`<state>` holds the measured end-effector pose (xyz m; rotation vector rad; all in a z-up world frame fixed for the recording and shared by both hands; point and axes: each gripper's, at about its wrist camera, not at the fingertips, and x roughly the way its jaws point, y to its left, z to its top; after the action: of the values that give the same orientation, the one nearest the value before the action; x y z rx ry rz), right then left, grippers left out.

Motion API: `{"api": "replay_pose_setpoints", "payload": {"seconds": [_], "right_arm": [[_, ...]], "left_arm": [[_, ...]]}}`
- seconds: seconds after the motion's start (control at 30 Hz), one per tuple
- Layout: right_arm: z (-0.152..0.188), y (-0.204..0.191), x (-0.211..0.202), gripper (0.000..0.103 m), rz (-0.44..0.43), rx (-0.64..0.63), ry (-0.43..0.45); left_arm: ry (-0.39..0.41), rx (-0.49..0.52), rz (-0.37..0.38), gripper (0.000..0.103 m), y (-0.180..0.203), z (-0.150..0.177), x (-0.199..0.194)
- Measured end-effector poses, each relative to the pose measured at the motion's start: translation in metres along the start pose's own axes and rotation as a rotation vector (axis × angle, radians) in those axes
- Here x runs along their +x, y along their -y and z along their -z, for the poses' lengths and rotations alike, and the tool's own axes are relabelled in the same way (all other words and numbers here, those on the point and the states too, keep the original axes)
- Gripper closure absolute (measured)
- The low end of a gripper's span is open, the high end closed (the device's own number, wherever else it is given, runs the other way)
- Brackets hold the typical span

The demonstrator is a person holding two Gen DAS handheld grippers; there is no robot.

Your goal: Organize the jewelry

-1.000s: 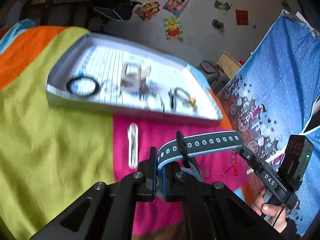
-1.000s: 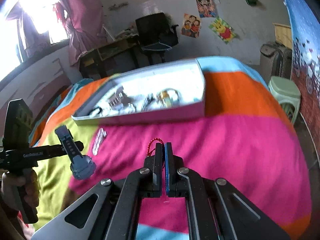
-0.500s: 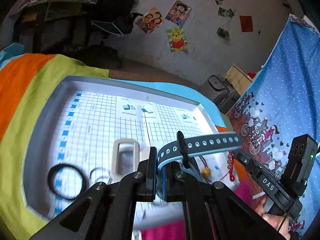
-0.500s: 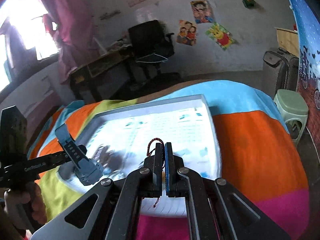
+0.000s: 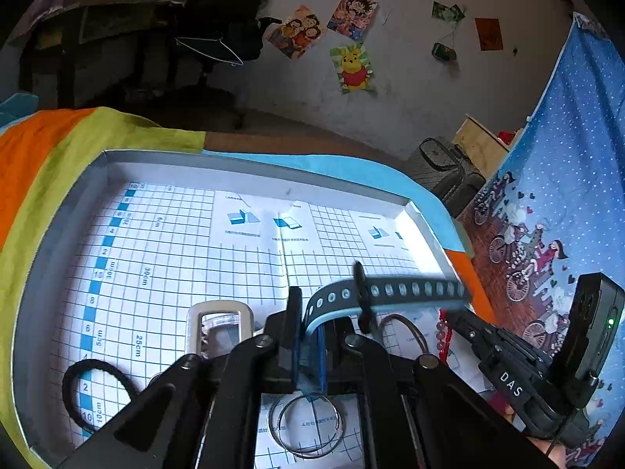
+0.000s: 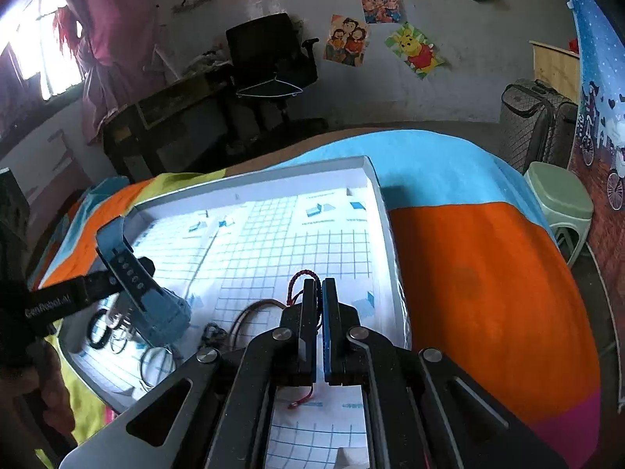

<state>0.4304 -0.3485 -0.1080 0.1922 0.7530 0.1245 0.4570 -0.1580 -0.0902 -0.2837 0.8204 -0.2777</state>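
Note:
A white shallow tray (image 5: pixel 250 168) lined with grid paper lies on the striped bedspread. My left gripper (image 5: pixel 308 305) hangs over its near half, gripping a blue-and-black watch (image 5: pixel 406 287) by the strap; the jaws are opening, the strap still between them. In the right wrist view the watch (image 6: pixel 156 308) dangles from that gripper (image 6: pixel 129 273). My right gripper (image 6: pixel 318 285) is shut on a red braided bracelet (image 6: pixel 299 275) above the tray's right part (image 6: pixel 386 234). In the tray lie a black hair tie (image 5: pixel 74 375), a clear box (image 5: pixel 218 324), metal rings (image 5: pixel 308 426) and a brown cord (image 5: pixel 410 324).
The bedspread (image 6: pixel 480 273) shows orange, blue, green and pink bands. A green stool (image 6: pixel 558 195) and a suitcase (image 6: pixel 535 121) stand right of the bed. A black office chair (image 6: pixel 269 62) and a dark desk stand by the far wall. A blue curtain (image 5: pixel 566 195) hangs on the right.
Both grippers have moved forward from above the pink cloth to above the tray, carrying the watch and the red bracelet. The tray's items now lie right under the left gripper.

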Motion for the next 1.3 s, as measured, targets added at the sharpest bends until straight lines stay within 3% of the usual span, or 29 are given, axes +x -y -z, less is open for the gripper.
{"api": "replay_pose_setpoints", "payload": {"seconds": [0.23,0.37,0.47,0.5,0.53,0.67,0.73,0.9,1.07,1.3], "right_arm": [[0.006,0.009,-0.005,0.096,0.014,0.009,-0.009],[0.007,0.011,-0.014,0.073,0.008,0.002,0.007],[0.006,0.008,-0.026,0.063,0.025,-0.014,0.027],[0.006,0.008,-0.03,0.061,0.022,-0.014,0.034],[0.005,0.008,-0.034,0.057,0.028,-0.013,0.039],[0.004,0.008,-0.053,0.047,0.044,-0.01,0.072],[0.004,0.008,-0.064,0.039,0.047,-0.003,0.091],[0.004,0.003,-0.085,0.032,0.066,-0.025,0.113],[0.006,-0.001,-0.116,0.021,0.043,-0.008,0.162],[0.022,-0.019,-0.184,0.008,-0.01,-0.035,0.286]], "left_arm": [[0.003,0.003,-0.029,0.084,0.003,0.002,-0.002],[0.002,-0.021,-0.036,0.074,-0.001,0.003,-0.007],[-0.001,-0.027,-0.049,0.047,-0.002,0.003,-0.011],[-0.002,-0.023,-0.051,0.03,-0.002,0.003,-0.013],[0.002,-0.021,-0.06,0.022,-0.002,0.004,-0.015],[0.014,-0.034,-0.066,0.018,-0.004,0.006,-0.026],[0.039,-0.037,-0.058,0.004,-0.005,0.006,-0.034],[0.086,0.007,-0.087,0.002,0.006,0.005,-0.056],[0.145,0.012,-0.058,0.0,0.011,0.013,-0.089],[0.313,0.105,-0.028,0.0,0.024,0.039,-0.164]]}}
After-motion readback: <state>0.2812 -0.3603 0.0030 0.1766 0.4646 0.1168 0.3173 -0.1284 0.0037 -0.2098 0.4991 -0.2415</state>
